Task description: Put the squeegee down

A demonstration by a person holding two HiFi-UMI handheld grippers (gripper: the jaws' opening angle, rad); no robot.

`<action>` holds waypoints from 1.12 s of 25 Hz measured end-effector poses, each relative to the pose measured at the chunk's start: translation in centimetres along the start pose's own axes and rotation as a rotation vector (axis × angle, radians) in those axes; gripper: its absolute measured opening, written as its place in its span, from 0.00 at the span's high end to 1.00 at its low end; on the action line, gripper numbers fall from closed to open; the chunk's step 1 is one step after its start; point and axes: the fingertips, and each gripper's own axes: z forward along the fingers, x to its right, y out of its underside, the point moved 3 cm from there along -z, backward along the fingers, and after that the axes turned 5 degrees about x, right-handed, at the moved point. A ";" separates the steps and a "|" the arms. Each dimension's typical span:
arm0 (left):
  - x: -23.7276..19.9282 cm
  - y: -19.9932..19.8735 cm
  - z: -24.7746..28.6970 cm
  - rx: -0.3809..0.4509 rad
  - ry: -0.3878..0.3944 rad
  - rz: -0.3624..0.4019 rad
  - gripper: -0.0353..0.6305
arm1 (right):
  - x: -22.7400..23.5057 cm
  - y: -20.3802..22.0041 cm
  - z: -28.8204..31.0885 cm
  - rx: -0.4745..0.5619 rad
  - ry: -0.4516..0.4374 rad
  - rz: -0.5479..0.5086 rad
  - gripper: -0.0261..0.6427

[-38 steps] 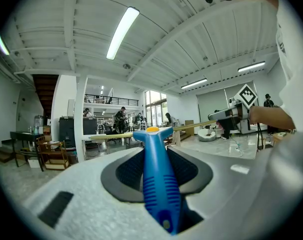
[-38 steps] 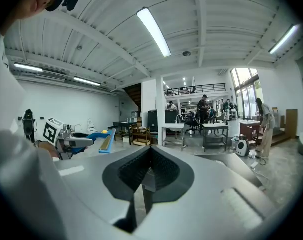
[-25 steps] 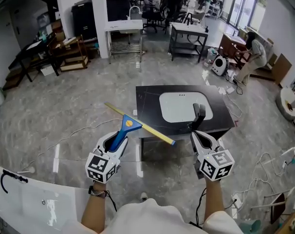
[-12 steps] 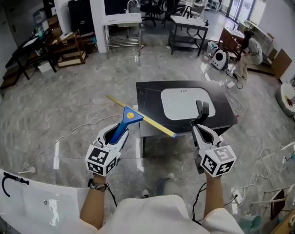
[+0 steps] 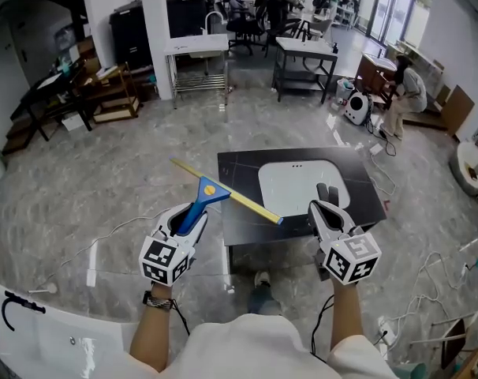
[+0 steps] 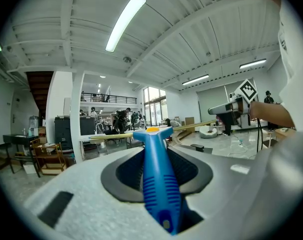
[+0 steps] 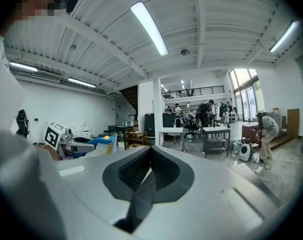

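The squeegee (image 5: 210,195) has a blue handle and a long yellow blade that runs slantwise over the near left corner of the black table (image 5: 243,221). My left gripper (image 5: 193,213) is shut on the blue handle (image 6: 156,176), which sticks out straight ahead between the pads. My right gripper (image 5: 326,197) hangs shut and empty over the table's near edge, beside the white sink basin (image 5: 296,183). In the right gripper view the dark pads (image 7: 152,170) meet with nothing between them, and the squeegee (image 7: 95,141) shows at the left.
A white panel with a black hook (image 5: 42,322) lies on the floor at the near left. Cables (image 5: 440,279) trail across the floor on the right. Metal tables (image 5: 302,61), shelves and people stand farther back.
The black table has come nearer and sits lower in the head view. Both grippers have travelled forward with it, the squeegee still held in the left one.
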 end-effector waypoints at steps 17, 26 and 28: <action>-5.3 4.0 14.6 -0.105 -0.005 -0.029 0.74 | 10.5 2.7 11.4 -0.075 -0.016 0.049 0.95; -7.8 9.2 21.6 -0.206 -0.008 -0.073 0.74 | 14.8 5.1 16.7 -0.126 -0.027 0.092 0.95; -8.2 10.5 23.1 -0.232 -0.005 -0.077 0.74 | 15.8 5.9 17.6 -0.140 -0.022 0.107 0.95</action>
